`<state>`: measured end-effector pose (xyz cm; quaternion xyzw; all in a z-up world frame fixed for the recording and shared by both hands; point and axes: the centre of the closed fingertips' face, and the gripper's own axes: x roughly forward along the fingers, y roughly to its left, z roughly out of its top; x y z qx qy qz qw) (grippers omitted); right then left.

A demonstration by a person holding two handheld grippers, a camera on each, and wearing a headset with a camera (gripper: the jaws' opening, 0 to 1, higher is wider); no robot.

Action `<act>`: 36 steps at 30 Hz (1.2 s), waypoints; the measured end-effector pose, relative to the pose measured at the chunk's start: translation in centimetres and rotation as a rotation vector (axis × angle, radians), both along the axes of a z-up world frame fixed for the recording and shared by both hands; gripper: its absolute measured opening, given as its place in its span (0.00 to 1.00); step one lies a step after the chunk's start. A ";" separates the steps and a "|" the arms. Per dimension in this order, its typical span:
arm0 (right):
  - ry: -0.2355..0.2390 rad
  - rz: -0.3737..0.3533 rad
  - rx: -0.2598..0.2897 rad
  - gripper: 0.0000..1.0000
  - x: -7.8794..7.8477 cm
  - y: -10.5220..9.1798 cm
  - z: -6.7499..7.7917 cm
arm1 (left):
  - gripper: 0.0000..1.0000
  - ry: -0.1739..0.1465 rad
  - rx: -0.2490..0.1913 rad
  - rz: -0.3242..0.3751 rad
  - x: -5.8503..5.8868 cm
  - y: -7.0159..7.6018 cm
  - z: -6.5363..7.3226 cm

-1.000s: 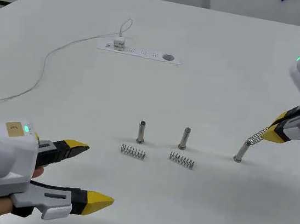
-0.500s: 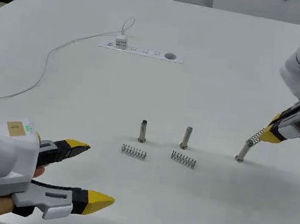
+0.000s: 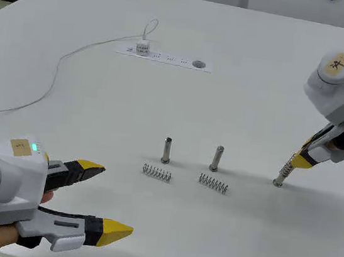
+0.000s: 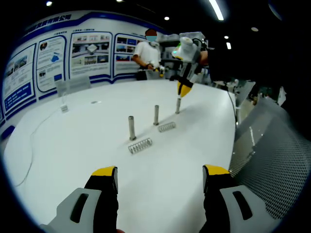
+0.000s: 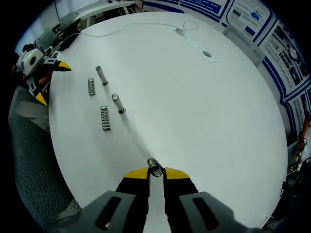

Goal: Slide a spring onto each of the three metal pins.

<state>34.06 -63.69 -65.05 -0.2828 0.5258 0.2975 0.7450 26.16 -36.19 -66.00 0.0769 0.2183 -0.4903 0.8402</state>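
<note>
Three metal pins stand on the white table: a left pin [image 3: 166, 150], a middle pin [image 3: 216, 158] and a right pin [image 3: 279, 179]. My right gripper [image 3: 299, 160] is shut on a spring [image 3: 289, 165], [image 5: 154, 167] that sits over the right pin's top. Two more springs lie flat, one [image 3: 157, 172] in front of the left pin and one [image 3: 213, 183] in front of the middle pin. At the near left my left gripper [image 3: 107, 200] hangs open with nothing between its yellow tips, well short of the pins [image 4: 131, 128].
A white power strip [image 3: 163, 58] with a plugged charger and a trailing cable [image 3: 58, 66] lies at the back of the table. In the left gripper view a person stands beyond the table's far edge, before a wall of posters.
My right gripper has swung more upright and lower, bringing the spring down along the right pin. The left gripper has stayed put. The head camera has shifted slightly.
</note>
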 end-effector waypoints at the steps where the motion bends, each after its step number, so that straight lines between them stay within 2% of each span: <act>1: 0.005 -0.003 0.000 0.12 0.0 0.0 -0.2 | 0.73 0.000 0.001 0.000 0.0 0.0 0.0; 11: 0.021 -0.021 -0.008 0.12 -0.1 -0.1 -2.1 | 0.72 0.002 0.004 -0.001 -0.1 0.0 0.0; 13: 0.014 -0.034 0.010 0.12 0.0 0.1 -2.0 | 0.73 0.002 0.004 0.000 -0.1 0.0 0.0; 19: 0.007 -0.031 0.009 0.12 0.1 0.1 -1.9 | 0.73 0.001 0.007 -0.003 -0.2 -0.1 0.1; 24: -0.016 -0.024 0.009 0.15 0.0 0.0 -1.5 | 0.73 -0.001 0.006 -0.002 -0.2 -0.1 0.2; 29: -0.051 -0.022 0.022 0.16 -0.1 0.1 -0.4 | 0.73 -0.002 0.009 -0.007 -0.2 -0.2 0.2; 36: -0.090 -0.003 0.042 0.16 -0.4 1.2 0.8 | 0.73 -0.004 0.009 -0.010 -0.2 -0.2 0.3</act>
